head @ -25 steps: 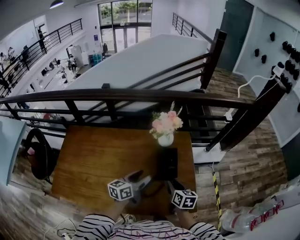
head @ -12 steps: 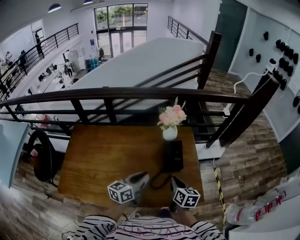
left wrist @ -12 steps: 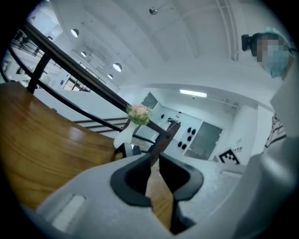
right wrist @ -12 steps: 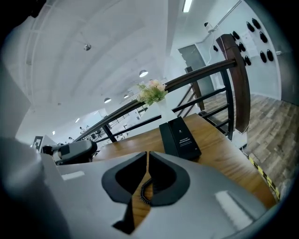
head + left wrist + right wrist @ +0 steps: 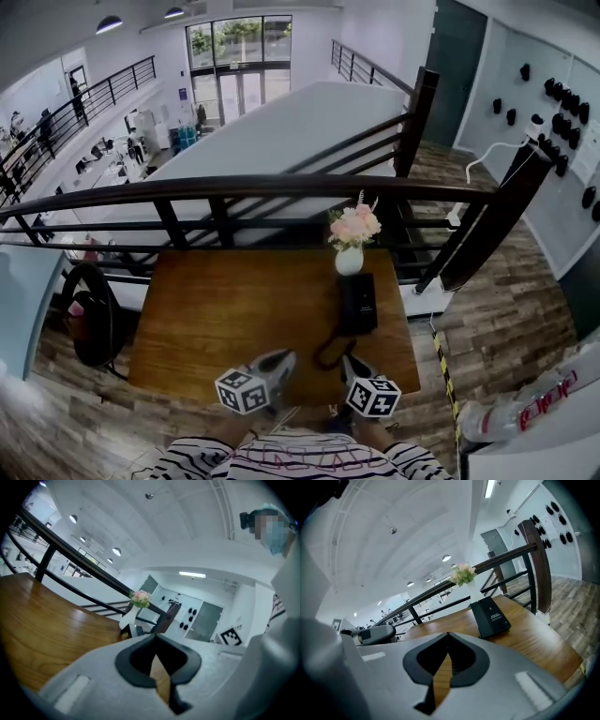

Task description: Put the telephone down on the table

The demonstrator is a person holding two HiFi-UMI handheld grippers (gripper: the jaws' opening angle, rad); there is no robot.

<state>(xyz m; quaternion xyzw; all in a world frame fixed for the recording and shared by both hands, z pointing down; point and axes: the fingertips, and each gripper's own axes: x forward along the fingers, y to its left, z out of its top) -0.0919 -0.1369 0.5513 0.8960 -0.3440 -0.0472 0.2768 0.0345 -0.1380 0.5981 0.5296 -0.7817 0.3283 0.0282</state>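
The black telephone (image 5: 357, 302) lies flat on the wooden table (image 5: 225, 309), at its right side, with its cord (image 5: 330, 352) looped toward the front edge. In the right gripper view the telephone (image 5: 490, 616) rests beyond the jaws, apart from them. My left gripper (image 5: 285, 357) hovers near the front edge, left of the cord, shut with nothing in it. My right gripper (image 5: 350, 362) hangs just right of the cord, also shut and empty. The left gripper's jaws (image 5: 154, 637) and the right gripper's jaws (image 5: 448, 638) both meet at the tips.
A white vase of pink flowers (image 5: 352, 246) stands just behind the telephone. A dark railing (image 5: 281, 187) runs along the table's far edge. A black chair (image 5: 89, 319) sits left of the table. The left gripper (image 5: 375, 633) shows in the right gripper view.
Both grippers have drawn back from the telephone toward the table's front edge. Their jaws have closed. The telephone has stayed lying on the table.
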